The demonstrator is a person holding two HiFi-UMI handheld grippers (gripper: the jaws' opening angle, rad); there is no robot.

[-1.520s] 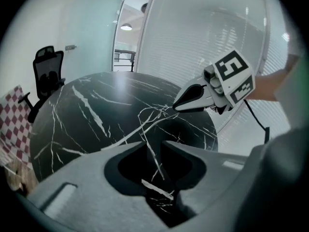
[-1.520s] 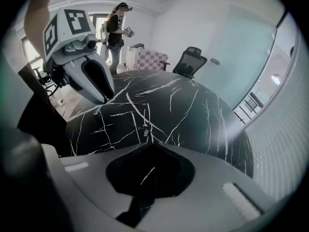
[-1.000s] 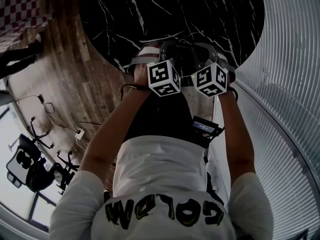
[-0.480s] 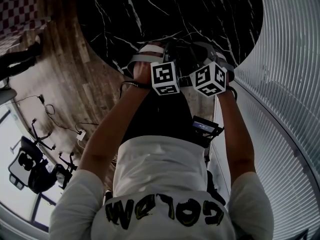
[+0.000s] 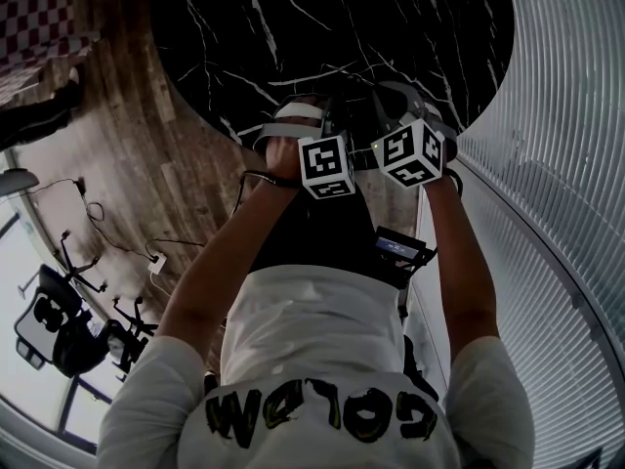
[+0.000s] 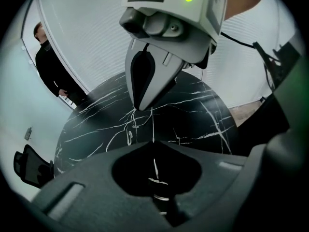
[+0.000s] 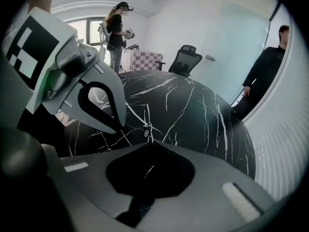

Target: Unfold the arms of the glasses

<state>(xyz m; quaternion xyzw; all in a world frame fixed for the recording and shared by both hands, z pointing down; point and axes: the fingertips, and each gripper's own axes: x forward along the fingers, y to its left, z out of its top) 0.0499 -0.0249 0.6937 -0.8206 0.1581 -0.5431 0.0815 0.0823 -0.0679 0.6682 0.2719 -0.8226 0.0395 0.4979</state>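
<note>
Left claw: clenched, tips pressed together. Right claw: likewise clenched, its tips close beside the left claw's. The glasses show only as small pale glints (dark frame against dark stone) on the black marble desk, just beyond both tips. Whether either claw pinches them cannot be told.
</note>
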